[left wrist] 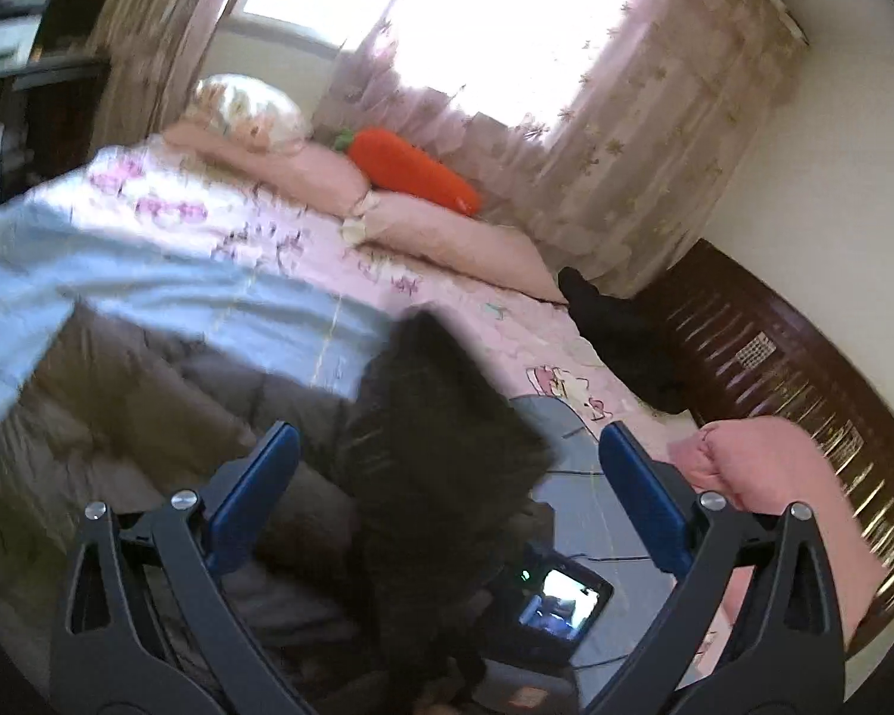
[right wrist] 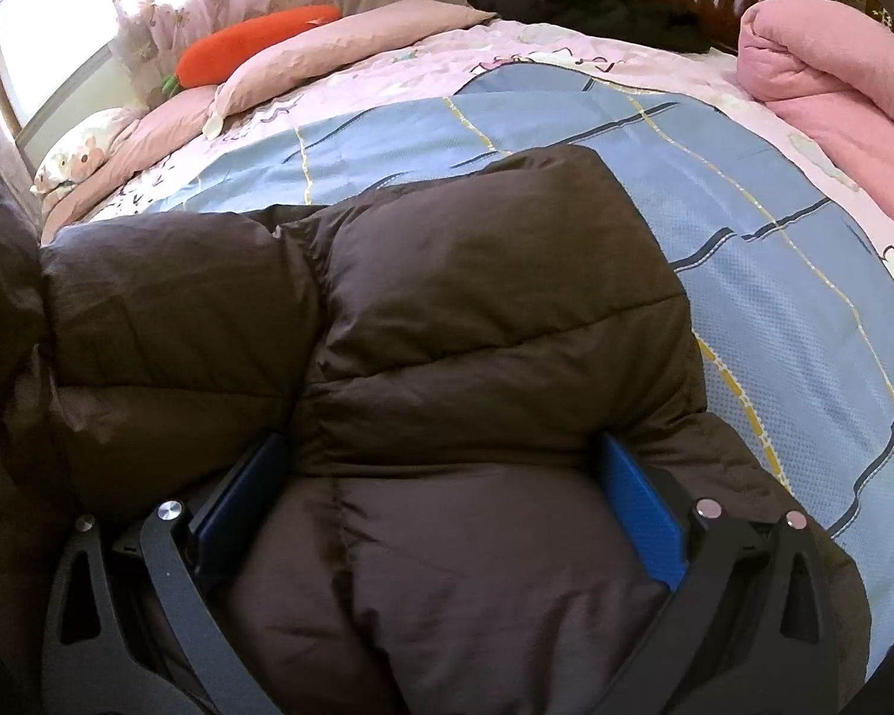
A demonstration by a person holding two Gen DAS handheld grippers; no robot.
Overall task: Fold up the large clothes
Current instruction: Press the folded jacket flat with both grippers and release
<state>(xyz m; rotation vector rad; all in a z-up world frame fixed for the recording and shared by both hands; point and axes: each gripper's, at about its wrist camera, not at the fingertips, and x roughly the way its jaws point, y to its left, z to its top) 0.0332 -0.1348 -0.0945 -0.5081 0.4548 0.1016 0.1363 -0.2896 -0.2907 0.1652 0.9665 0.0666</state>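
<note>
Right fingers (right wrist: 640, 512) spread around the puffy brown quilted jacket (right wrist: 447, 357), left fingers (left wrist: 256, 494) spread, holding nothing; folding looks roughly half done.

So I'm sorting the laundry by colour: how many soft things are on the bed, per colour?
Brown: 1, the puffer jacket
Orange: 1, the carrot plush
Pink: 3, two pillows and a rolled quilt
Black: 1, the garment by the headboard
Floral: 1, the small pillow
Total: 7
</note>
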